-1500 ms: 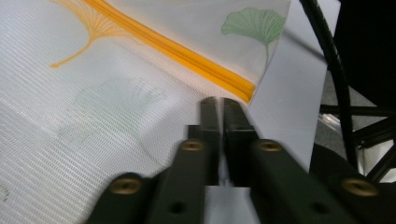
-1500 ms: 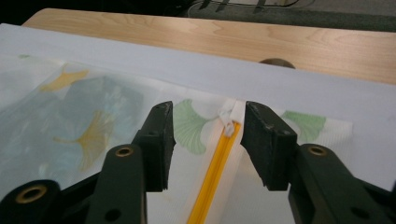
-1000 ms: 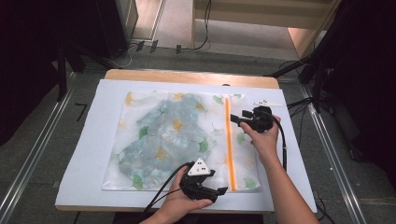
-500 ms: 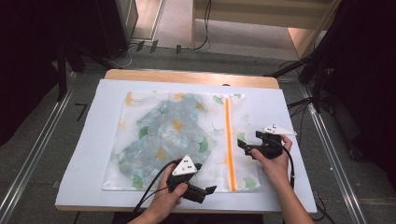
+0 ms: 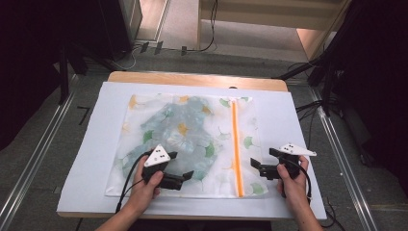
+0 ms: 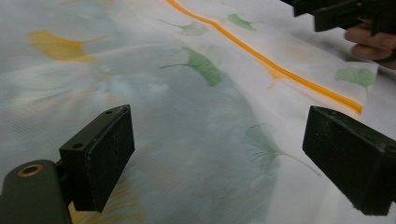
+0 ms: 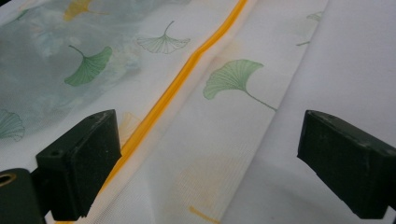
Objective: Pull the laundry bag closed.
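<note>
Since a second ago both grippers have drawn back toward the person's edge of the tabletop: the right gripper (image 5: 262,167) has come down from the far part of the orange zipper to its near end, and the left gripper (image 5: 179,179) has slid leftward along the near hem. Both sets of fingers have just been opening, and they now stand wide apart with nothing between them.

The mesh laundry bag (image 5: 187,139), printed with ginkgo leaves and holding a folded bluish garment (image 5: 185,125), lies flat on the white sheet (image 5: 91,159). Its near right corner sits just ahead of the right fingers (image 7: 79,163), with the orange zipper (image 5: 235,144) running away from beside the left-hand one. The left fingers (image 6: 100,154) hover over the bag's body, the zipper well off to their right.

The step in hand looks like taking a fresh hold near the zipper's end. To do it well, I would bring the right fingers low and level so that one slips under the hem, pinching only the mesh edge beside the zipper. The left fingers should press or pinch the fabric near the zipper to keep the bag from sliding. The thin mesh will likely bunch, so close slowly.
</note>
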`<state>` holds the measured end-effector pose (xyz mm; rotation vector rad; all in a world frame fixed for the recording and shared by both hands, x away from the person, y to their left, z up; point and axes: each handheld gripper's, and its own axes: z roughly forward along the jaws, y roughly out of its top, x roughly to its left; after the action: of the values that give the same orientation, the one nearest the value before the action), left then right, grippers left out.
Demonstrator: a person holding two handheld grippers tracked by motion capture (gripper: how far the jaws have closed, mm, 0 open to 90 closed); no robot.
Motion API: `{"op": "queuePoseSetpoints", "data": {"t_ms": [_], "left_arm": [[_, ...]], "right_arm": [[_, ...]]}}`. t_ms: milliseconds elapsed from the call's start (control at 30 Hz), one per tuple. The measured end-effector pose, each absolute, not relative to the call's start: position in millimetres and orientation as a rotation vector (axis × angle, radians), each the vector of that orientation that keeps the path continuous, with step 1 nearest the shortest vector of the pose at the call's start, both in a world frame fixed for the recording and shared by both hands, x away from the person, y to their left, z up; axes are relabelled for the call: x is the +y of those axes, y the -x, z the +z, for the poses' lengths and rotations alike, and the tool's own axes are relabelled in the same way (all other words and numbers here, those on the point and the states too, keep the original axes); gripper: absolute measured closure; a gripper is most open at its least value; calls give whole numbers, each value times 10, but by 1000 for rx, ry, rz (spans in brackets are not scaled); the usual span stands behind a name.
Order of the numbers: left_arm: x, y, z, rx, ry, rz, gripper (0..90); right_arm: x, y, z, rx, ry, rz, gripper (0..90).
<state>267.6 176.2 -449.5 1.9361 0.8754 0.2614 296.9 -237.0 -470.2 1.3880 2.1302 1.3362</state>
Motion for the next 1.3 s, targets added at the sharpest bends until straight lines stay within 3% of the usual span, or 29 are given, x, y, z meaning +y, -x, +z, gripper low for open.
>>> {"op": "queuePoseSetpoints", "data": {"t_ms": [733, 1300], "left_arm": [[2823, -2568, -4431, 1014, -1841, 362, 92], [3317, -2402, -4363, 1049, -1732, 457, 92]], "right_arm": [[-2702, -2525, -4680, 2078, -1383, 1319, 83], [-3031, -2333, -4635, 1994, -1386, 1307, 83]]}}
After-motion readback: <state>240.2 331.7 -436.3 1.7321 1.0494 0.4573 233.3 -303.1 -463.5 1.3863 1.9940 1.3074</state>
